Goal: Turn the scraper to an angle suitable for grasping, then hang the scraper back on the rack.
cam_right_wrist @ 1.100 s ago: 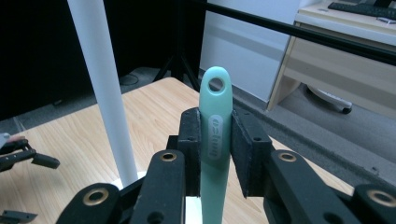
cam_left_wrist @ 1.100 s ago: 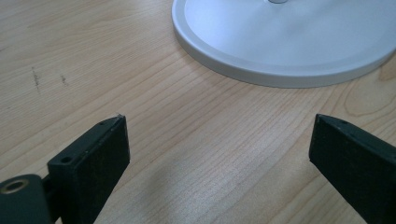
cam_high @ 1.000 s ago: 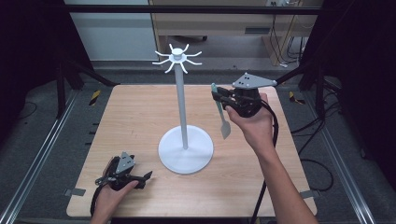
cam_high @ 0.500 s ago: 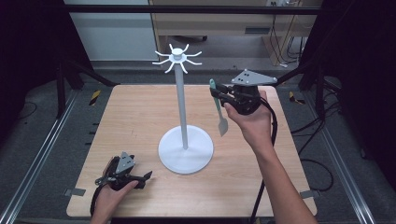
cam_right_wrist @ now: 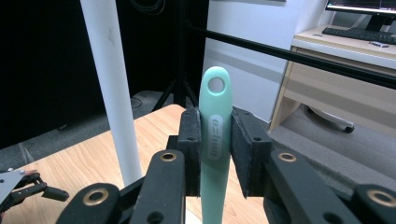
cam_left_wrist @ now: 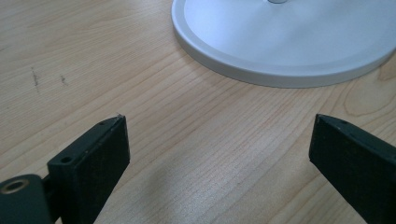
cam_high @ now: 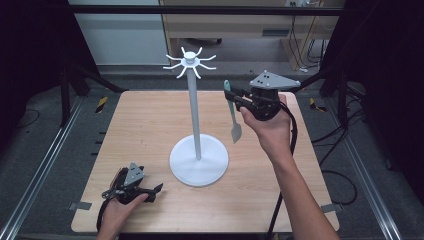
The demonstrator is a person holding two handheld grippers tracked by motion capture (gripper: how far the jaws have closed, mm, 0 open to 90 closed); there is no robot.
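A white hook stand [cam_high: 196, 120] rises from a round base [cam_high: 199, 160] at the table's middle, with a ring of hooks [cam_high: 190, 63] on top. My right gripper [cam_high: 239, 100] is shut on a mint-green utensil [cam_high: 232, 112] held upright to the right of the pole, below hook height. In the right gripper view the utensil's handle [cam_right_wrist: 215, 135], with a hanging hole at its tip, stands between the pads and the pole [cam_right_wrist: 112, 88] is to its left. My left gripper [cam_high: 150, 191] rests open on the table near the front left; its jaws stand wide apart before the base [cam_left_wrist: 285, 46].
The wooden table [cam_high: 140, 125] is framed by metal rails [cam_high: 45, 160] on a dark floor. A black bar [cam_high: 210, 10] crosses high at the back, before a desk. A cable [cam_high: 287, 150] trails from my right gripper along the forearm.
My right gripper has carried the utensil slightly up and leftward, closer to the pole. The left gripper has stayed put.
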